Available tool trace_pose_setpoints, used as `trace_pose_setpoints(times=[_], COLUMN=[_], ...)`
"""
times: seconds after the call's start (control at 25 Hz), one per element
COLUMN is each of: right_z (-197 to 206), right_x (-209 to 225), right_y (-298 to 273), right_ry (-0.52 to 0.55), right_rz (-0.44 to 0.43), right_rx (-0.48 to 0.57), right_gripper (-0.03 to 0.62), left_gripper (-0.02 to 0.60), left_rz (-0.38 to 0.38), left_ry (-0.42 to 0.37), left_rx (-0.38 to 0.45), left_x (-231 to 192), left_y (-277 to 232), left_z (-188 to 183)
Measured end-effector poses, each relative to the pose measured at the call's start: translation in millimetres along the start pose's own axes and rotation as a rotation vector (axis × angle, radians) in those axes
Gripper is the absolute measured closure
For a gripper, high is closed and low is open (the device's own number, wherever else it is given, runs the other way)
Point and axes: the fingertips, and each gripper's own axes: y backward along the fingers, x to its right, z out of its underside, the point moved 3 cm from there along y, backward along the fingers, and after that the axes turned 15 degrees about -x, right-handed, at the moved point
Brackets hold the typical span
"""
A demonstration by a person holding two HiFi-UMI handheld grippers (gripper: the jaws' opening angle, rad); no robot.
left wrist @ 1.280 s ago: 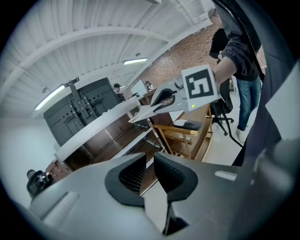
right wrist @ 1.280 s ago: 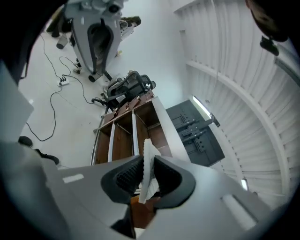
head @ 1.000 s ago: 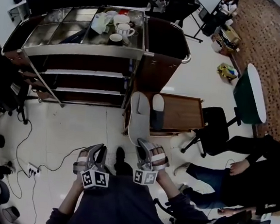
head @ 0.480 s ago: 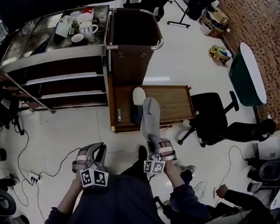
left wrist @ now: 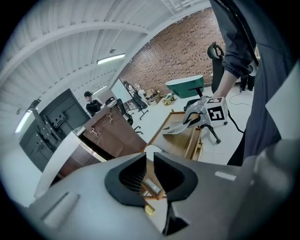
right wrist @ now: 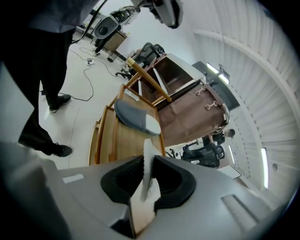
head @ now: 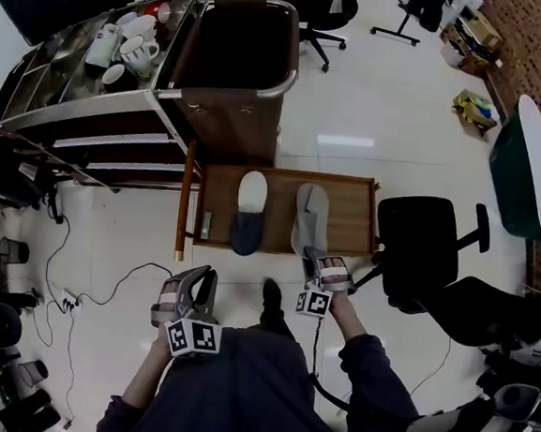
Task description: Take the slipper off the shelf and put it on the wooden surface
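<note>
A grey slipper (head: 310, 216) lies lengthwise over the low wooden surface (head: 351, 213), toe pointing away from me. My right gripper (head: 325, 262) is shut on its heel. In the right gripper view the slipper's pale edge (right wrist: 147, 174) is clamped between the jaws of the right gripper (right wrist: 149, 159). In the left gripper view the heel (left wrist: 177, 128) sits slightly raised in the right gripper (left wrist: 202, 114). A second slipper (head: 247, 213), dark with a white insole, rests on the wood to its left. My left gripper (head: 191, 297) hangs over the floor, jaws a narrow slit apart with nothing between them.
A brown serving cart with metal shelves (head: 118, 131) stands behind the wood, cups (head: 125, 47) on its top. A black office chair (head: 423, 252) is close on the right, with a green round table (head: 529, 167) beyond it. Cables (head: 90, 289) trail on the floor at the left.
The head view has swung around the wooden surface. The right gripper has carried the grey slipper from the dark slipper's left to its right, lower over the wood. The left gripper stays put.
</note>
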Motion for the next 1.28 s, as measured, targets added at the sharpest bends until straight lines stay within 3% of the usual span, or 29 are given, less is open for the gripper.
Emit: trace_pose_setpoints(times=[0.16,0.36,0.48,0.56,0.64,0.92,1.08,1.28], right_z=[29.9,37.3,41.8,44.3,45.8,40.8,35.9,27.4], right_x=[-12.3,-51.3,-78.1,-84.1,-79.9,-38.3,-24.5,-20.9], right_y=[-26.4,-48.7,-61.7,-66.0,-65.0,-6.6,51.7,135.9], right_ry=[0.031,0.063,0.074,0.041,-0.018,-0.227,-0.296,-0.346], right_rz=[-0.062,-0.211,-0.344,-0.420,-0.450,-0.346,-0.275,-0.183], right_rx=[0.040,0.047,0.006,-0.033,-0.059,-0.014,0.027,0.049], right_gripper=[0.520,0.488,0.440,0.375,0.335,0.332,0.399,0.414], left_gripper=[0.514,0.514,0.514,0.514,0.514,0.514,0.514,0.514], left_rz=[-0.016,-0.042,-0.050,-0.060,-0.073,-0.094,-0.102,-0.123], left_ry=[0.025,0.067,0.104,0.127,0.136,0.202,0.220,0.202], left_rx=[-0.039,-0.101,-0.139,-0.153,-0.170,-0.188,-0.173,-0.105], left_x=[20.9,35.1,42.3,47.6,55.0,74.8,90.8,123.2], left_y=[-0.6,4.4,9.5,11.7,14.5,38.3,61.1,102.2], left_z=[-34.1,-41.8,-35.2,-28.4,-18.7,3.6,16.4,33.8])
